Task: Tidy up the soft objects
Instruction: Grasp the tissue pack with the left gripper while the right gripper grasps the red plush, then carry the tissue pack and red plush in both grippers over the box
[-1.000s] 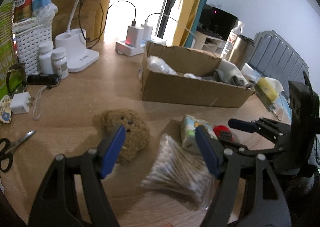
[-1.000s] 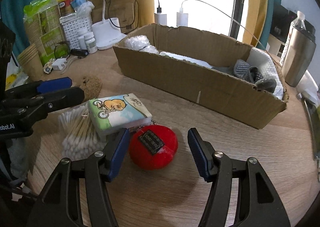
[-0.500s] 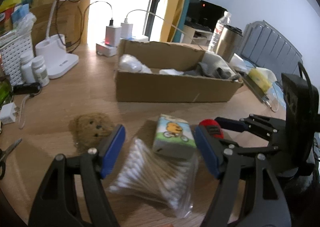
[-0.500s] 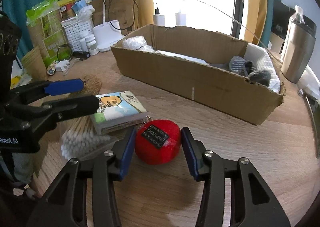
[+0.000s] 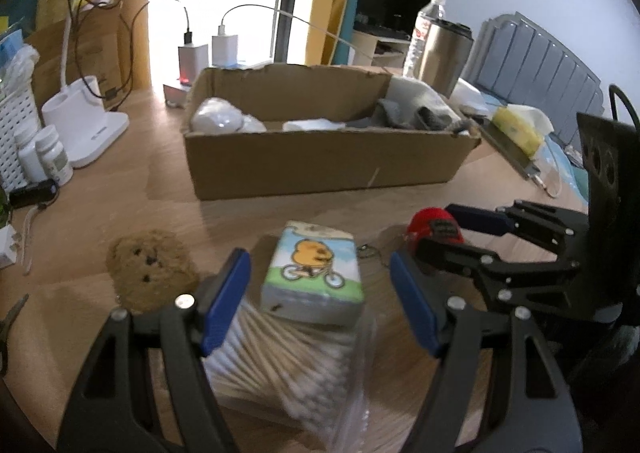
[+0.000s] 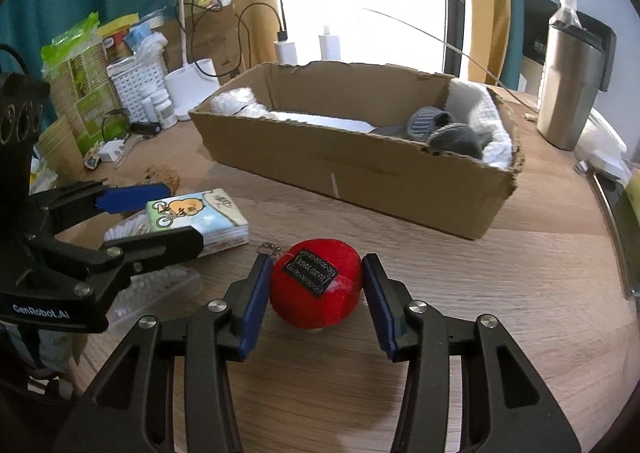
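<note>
Left wrist view: the left tool [image 5: 320,303] is spread wide around a tissue pack [image 5: 314,275] printed with a cartoon cyclist, not touching it. The pack lies on a bag of cotton swabs [image 5: 288,365] on the wooden surface [image 5: 120,213]. A brown plush bear [image 5: 150,273] lies left; the cardboard box [image 5: 320,161] stands behind.

Right wrist view: the right tool [image 6: 316,291] is narrowed onto a red plush ball [image 6: 316,285], both pads touching it.

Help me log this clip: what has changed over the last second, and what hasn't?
The right gripper closed in around the red plush ball; its pads now sit against the ball's sides. The left gripper swung from the brown bear plush to straddle the tissue pack, jaws open. The tissue pack, cotton swabs, bear and cardboard box stayed put.
</note>
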